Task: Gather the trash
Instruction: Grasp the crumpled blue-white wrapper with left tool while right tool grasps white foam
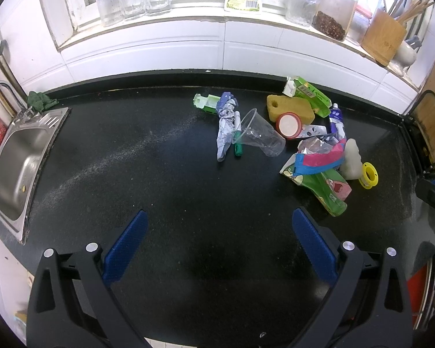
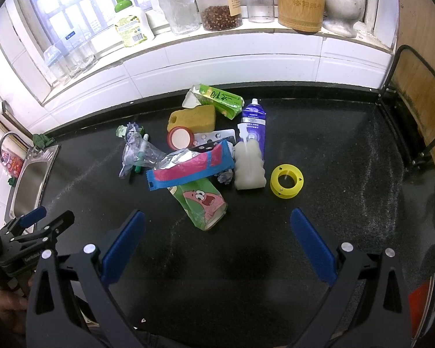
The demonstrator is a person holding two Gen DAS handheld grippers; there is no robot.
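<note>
Both grippers wide and empty before the litter
The clear cup [image 1: 261,133], lying mid-frame among wrappers, looked likely to roll away if nudged

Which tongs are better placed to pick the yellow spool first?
Probably the right tongs: open, with the yellow spool just ahead. For the left tongs, it lies far right.

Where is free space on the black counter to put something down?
Bare counter lies between the sink and the clear cup, also in front of both open grippers. It is crowded around the sponge, wrappers and yellow spool.
</note>
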